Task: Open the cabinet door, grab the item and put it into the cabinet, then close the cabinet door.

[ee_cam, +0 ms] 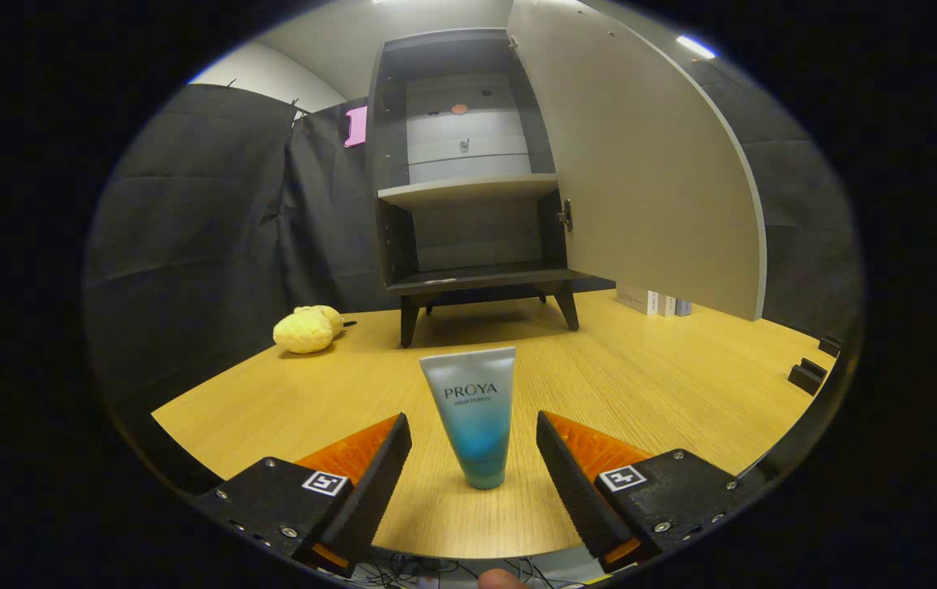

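cabinet door (648, 164) stood swung wide open to the right, so the opening step looked done. the step in hand was judged to be the grab.

gripper (474, 446): fingers were spread wide, touching nothing. the tube (475, 413) stood on its cap end on the table (665, 384), between the fingertips but slightly ahead of them, clear of both pads, roughly centred in the gap.

cabinet (468, 176) stood well beyond the tube, straight ahead of the fingers, on short legs; upper shelf and lower compartment both looked open to reach. a yellow plush toy (307, 329) lay beyond the left finger, near the cabinet's left leg. small boxes (652, 301) sat behind the open door, beyond the right finger.

how to do the grab well (judgement):
- advance a little further so the pads flank the tube's body rather than its narrow cap end.
- keep the tube centred, so both pads meet it together; one-sided contact would likely tip it, as it stood on a small base.
- close on the mid body; the tube looked soft, so squeeze gently and evenly.
- lift straight up before moving toward the cabinet, and stay left of the open door's edge.
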The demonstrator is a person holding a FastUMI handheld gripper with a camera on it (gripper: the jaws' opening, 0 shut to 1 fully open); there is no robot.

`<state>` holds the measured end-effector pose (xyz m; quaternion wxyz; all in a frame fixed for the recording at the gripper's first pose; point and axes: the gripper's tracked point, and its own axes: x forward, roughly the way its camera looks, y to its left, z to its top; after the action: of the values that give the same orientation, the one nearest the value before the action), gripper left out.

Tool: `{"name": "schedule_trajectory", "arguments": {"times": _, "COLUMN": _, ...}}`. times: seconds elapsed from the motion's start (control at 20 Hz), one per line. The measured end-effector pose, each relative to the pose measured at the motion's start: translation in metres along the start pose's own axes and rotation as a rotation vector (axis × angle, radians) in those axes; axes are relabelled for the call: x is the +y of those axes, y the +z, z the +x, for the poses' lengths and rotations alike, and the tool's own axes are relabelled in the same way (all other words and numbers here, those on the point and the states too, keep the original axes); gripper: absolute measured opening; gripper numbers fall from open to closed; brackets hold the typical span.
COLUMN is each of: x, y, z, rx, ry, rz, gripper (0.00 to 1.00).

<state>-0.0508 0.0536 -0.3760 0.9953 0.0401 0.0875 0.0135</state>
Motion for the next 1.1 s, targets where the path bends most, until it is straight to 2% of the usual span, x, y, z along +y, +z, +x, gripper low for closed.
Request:
{"name": "schedule_trajectory", "arguments": {"times": 0.15, "x": 0.005, "y": -0.023, "z": 0.016, "rx": 0.055, "ry": 0.012, "rz": -0.01, "gripper": 0.93}}
{"name": "schedule_trajectory", "arguments": {"times": 0.2, "x": -0.009, "y": -0.02, "z": 0.019, "rx": 0.048, "ry": -0.028, "rz": -0.049, "gripper": 0.84}}
{"name": "schedule_trajectory", "arguments": {"times": 0.25, "x": -0.015, "y": -0.02, "z": 0.032, "rx": 0.036, "ry": -0.038, "rz": -0.073, "gripper": 0.58}}
{"name": "schedule_trajectory", "arguments": {"times": 0.3, "x": -0.011, "y": -0.018, "z": 0.028, "rx": 0.051, "ry": -0.028, "rz": -0.067, "gripper": 0.46}}
{"name": "schedule_trajectory", "arguments": {"times": 0.75, "x": 0.002, "y": 0.039, "z": 0.023, "rx": 0.015, "ry": -0.039, "rz": -0.078, "gripper": 0.44}}
{"name": "schedule_trajectory", "arguments": {"times": 1.1, "x": 0.007, "y": 0.122, "z": 0.018, "rx": -0.005, "ry": -0.07, "rz": -0.116, "gripper": 0.44}}
